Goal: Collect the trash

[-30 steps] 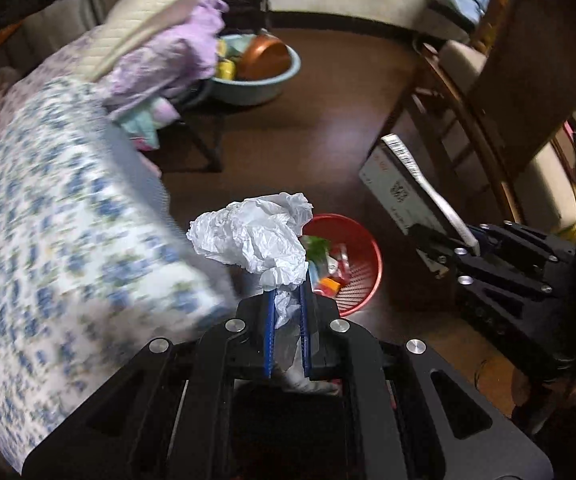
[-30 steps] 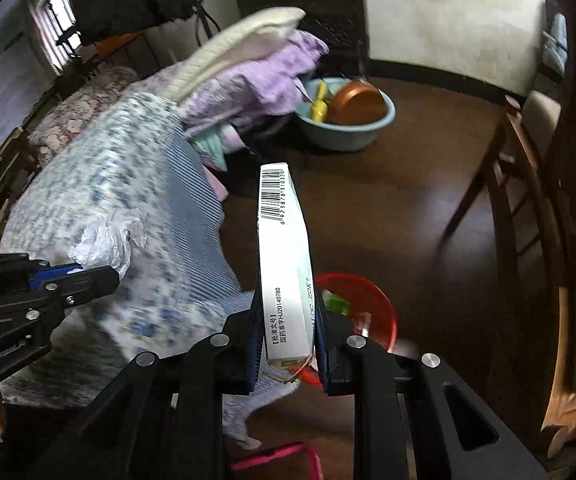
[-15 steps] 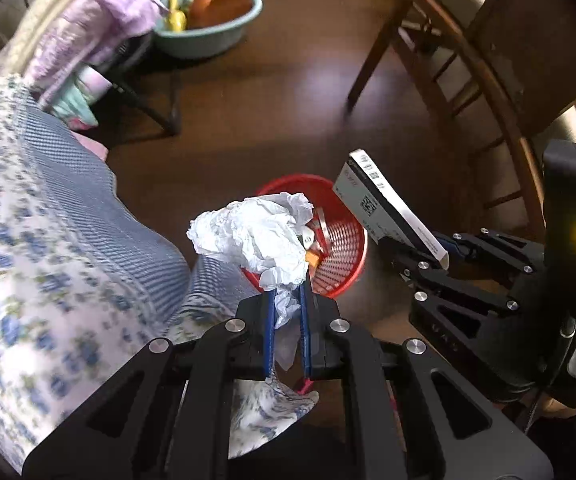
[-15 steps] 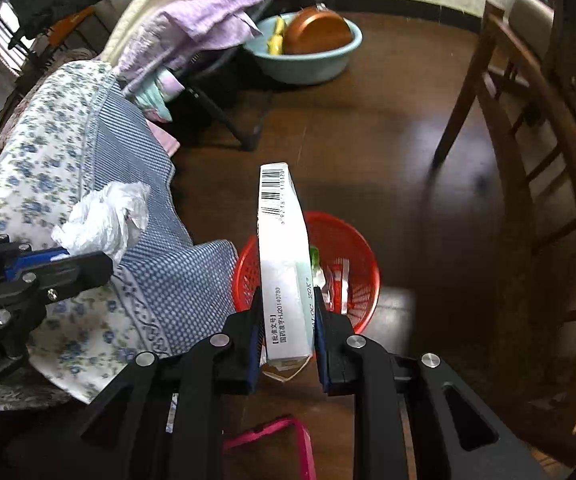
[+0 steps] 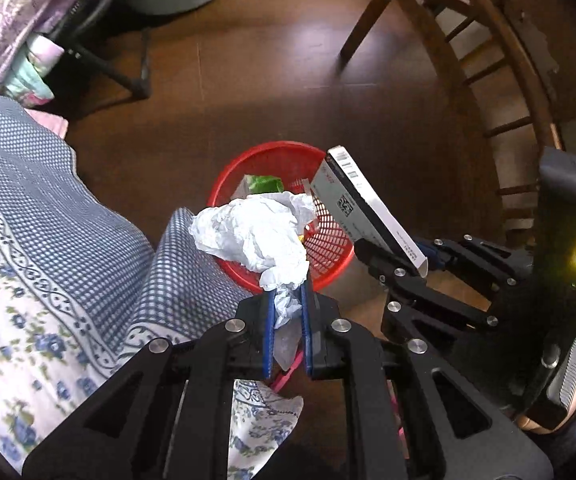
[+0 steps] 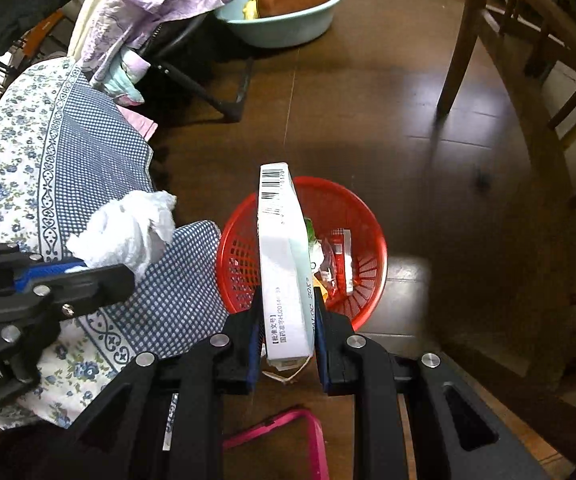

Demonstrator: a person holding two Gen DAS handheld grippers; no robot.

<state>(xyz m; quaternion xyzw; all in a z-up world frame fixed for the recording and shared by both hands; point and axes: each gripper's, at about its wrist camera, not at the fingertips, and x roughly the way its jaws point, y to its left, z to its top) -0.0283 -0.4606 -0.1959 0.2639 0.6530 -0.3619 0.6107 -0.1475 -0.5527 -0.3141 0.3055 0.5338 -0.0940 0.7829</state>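
Observation:
A crumpled white paper (image 5: pixel 255 236) hangs over the near rim of the red mesh basket (image 5: pixel 265 148) on the dark floor. My left gripper (image 5: pixel 288 300) points straight down, its jaws just starting to open, the paper's tail still pinched between the blue pads. My right gripper (image 6: pixel 285 320) is shut on a flat white box (image 6: pixel 281 260) with a barcode. The box stands on edge above the basket (image 6: pixel 372 220), which holds several wrappers. The box (image 5: pixel 364 204) and right gripper (image 5: pixel 392 256) sit just right of the basket in the left wrist view.
A blue floral and checked cloth (image 6: pixel 67 152) drapes down on the left, touching the basket. A wooden chair (image 6: pixel 528 80) stands to the right. A teal basin (image 6: pixel 288 20) and a folding rack with clothes (image 6: pixel 159 12) lie farther back. A pink frame (image 6: pixel 279 428) lies on the floor nearby.
Both grippers have dropped toward the red basket, which now looks larger and closer. The paper now hangs over the basket's near rim and the box over its inside. The left pads' gap looks slightly wider.

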